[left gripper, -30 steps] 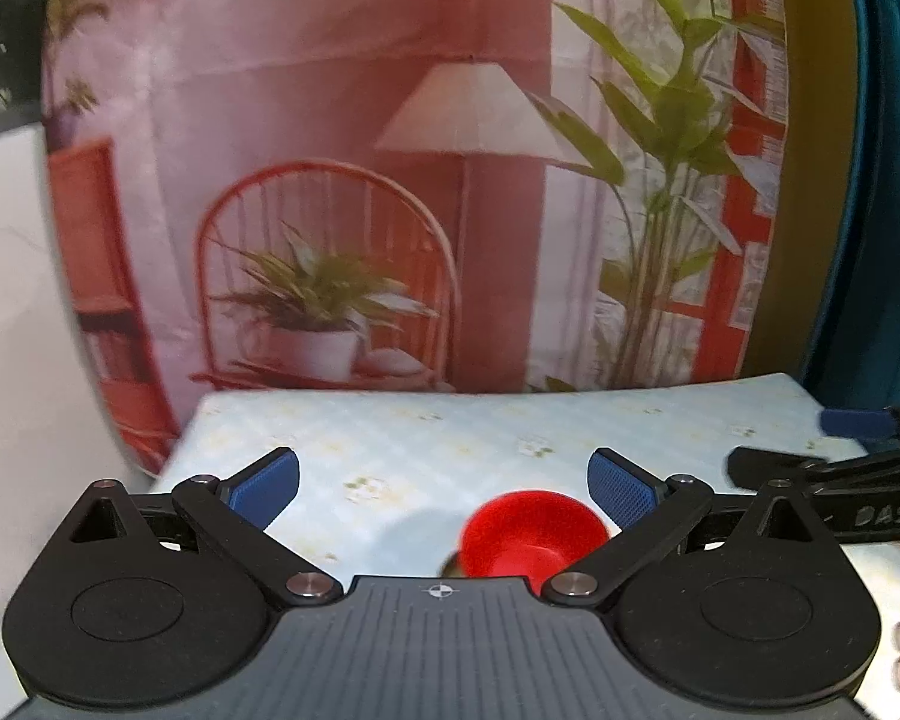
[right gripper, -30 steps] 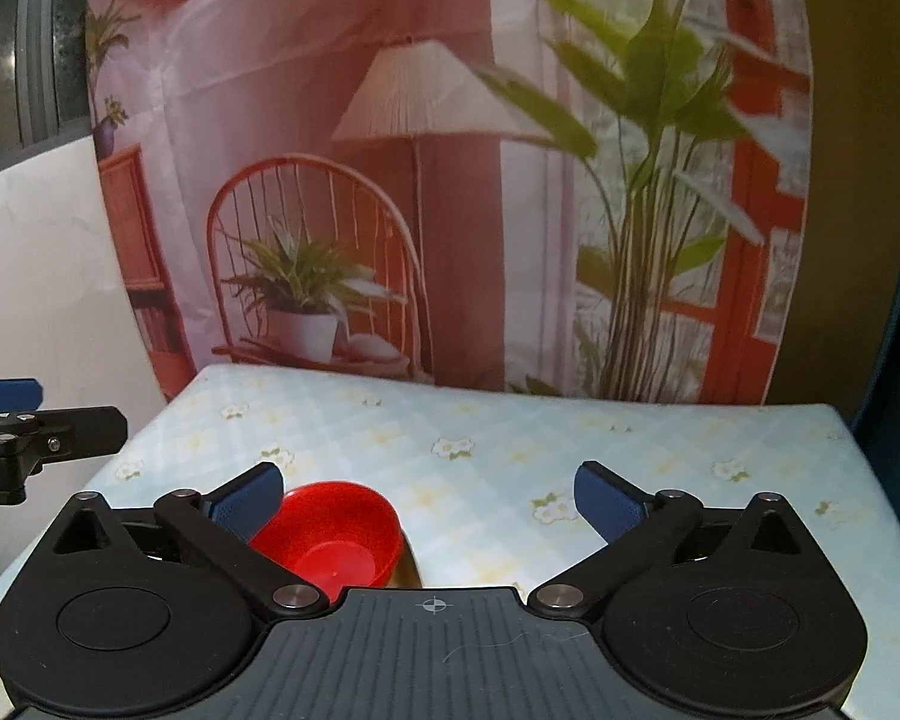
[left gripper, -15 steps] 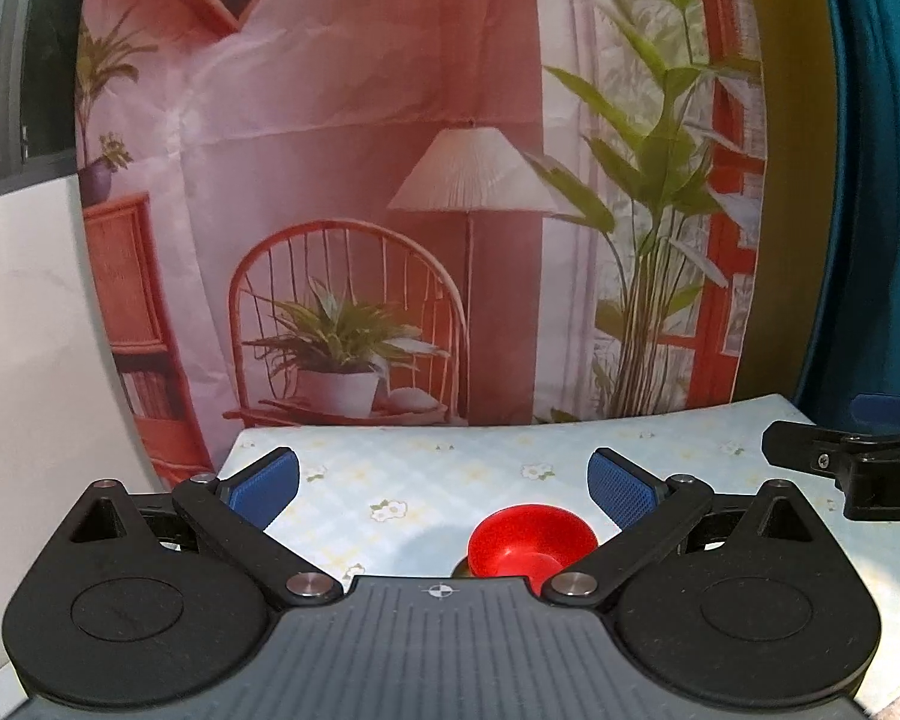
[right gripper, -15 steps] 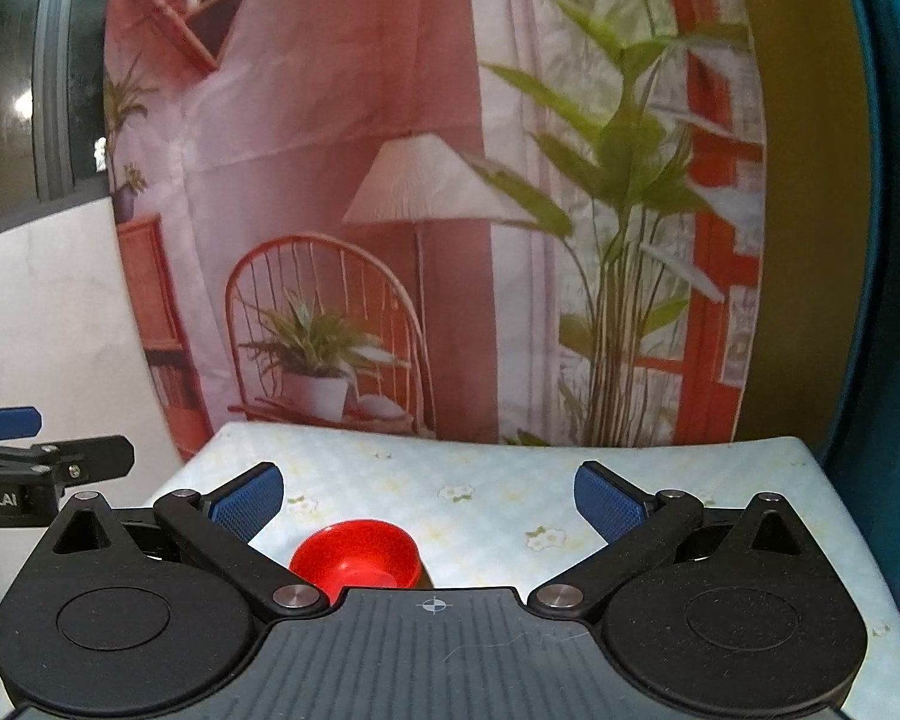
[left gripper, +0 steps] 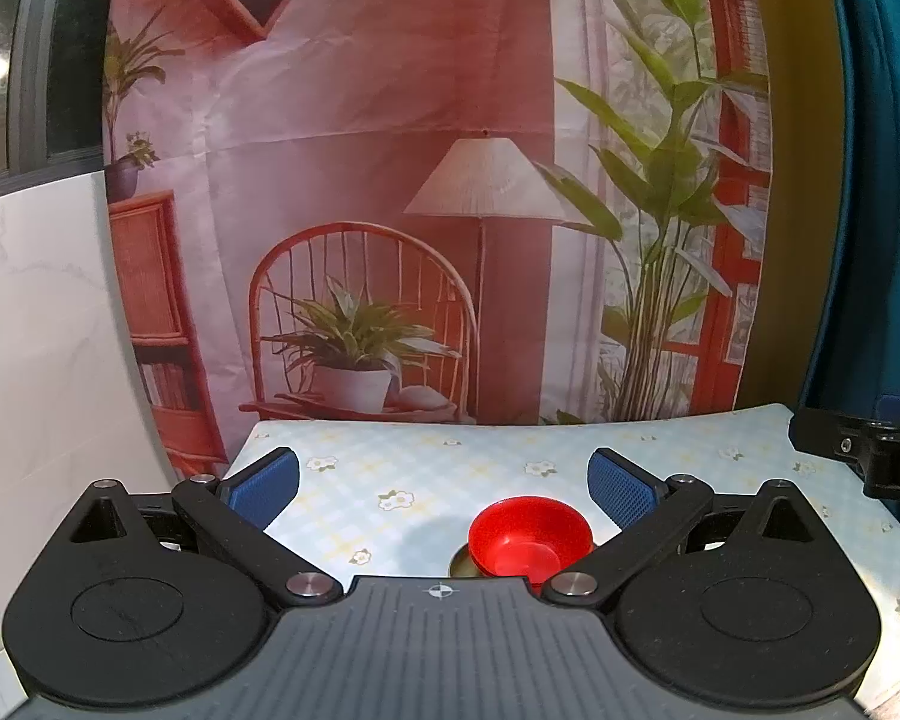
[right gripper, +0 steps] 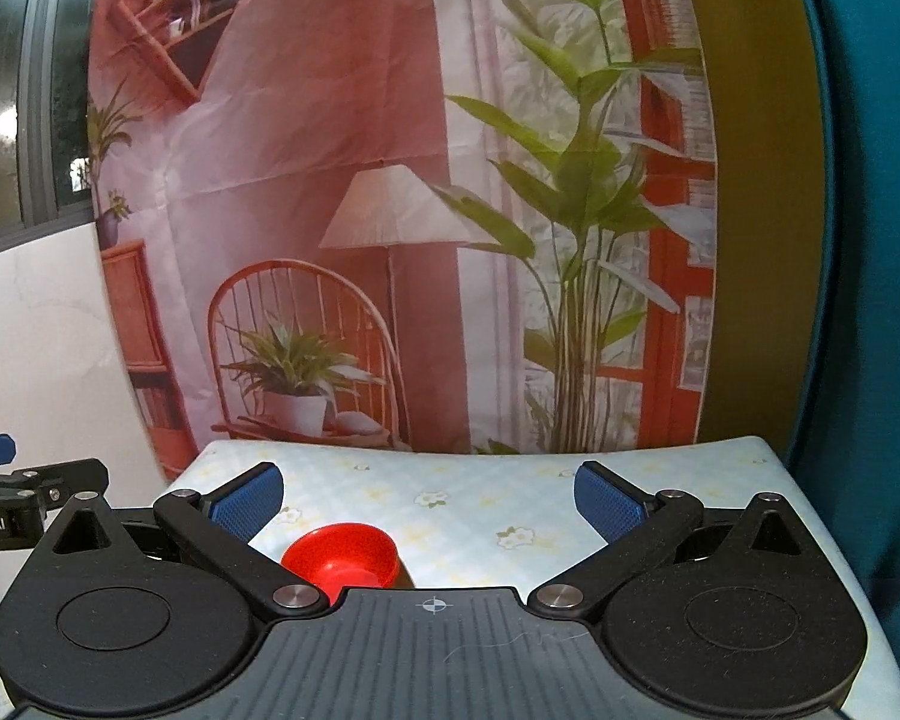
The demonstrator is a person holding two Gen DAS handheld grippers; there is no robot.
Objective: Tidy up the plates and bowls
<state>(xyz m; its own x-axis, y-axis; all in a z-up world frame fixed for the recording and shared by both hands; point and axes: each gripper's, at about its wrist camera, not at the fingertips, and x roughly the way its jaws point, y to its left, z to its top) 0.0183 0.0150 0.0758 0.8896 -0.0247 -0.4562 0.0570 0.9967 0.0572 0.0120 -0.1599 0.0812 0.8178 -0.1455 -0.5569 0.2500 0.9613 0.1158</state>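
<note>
The only thing standing on the table is the red bowl, near the front edge and sitting on a darker dish whose rim barely shows. Left of the bowl, right of it and behind it, the flowered cloth lies bare up to the backdrop, which closes off the far edge. The left gripper and right gripper hover wide apart above the bowl's near side, nothing between their fingers.
</note>
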